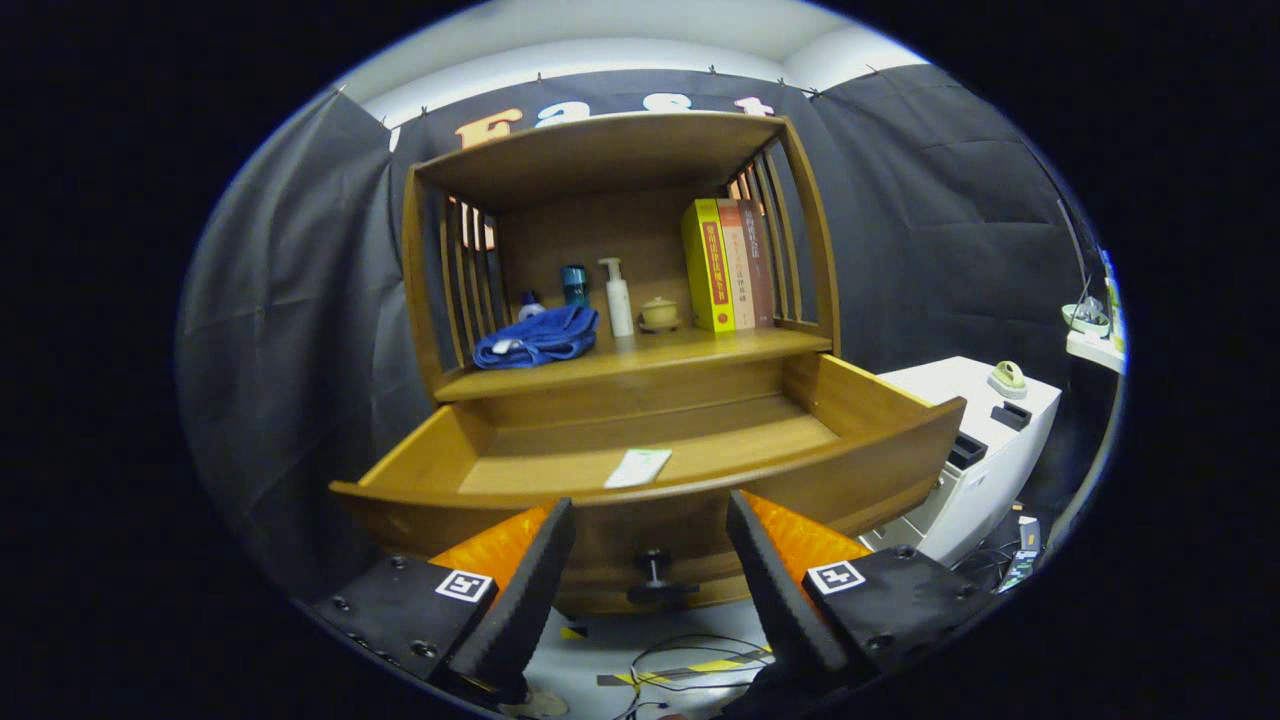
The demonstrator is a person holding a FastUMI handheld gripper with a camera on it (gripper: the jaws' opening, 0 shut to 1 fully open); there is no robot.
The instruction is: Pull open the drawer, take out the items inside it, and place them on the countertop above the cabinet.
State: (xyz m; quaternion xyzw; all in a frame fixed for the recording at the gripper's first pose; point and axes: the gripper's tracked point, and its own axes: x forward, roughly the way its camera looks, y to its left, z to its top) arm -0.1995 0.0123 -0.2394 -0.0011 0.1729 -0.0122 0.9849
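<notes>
the fingers (650, 560) stand wide open and hold nothing, just above the knob (655, 578) of the drawer (850, 400), which is already pulled out; a white card (638, 468) lies inside, and a blue cloth (538, 336) rests on the bench (700, 350) above.

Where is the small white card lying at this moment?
In the gripper view, the white card lies flat on the floor of the open drawer, near its front edge, just beyond the open tool and above the drawer knob.
</notes>
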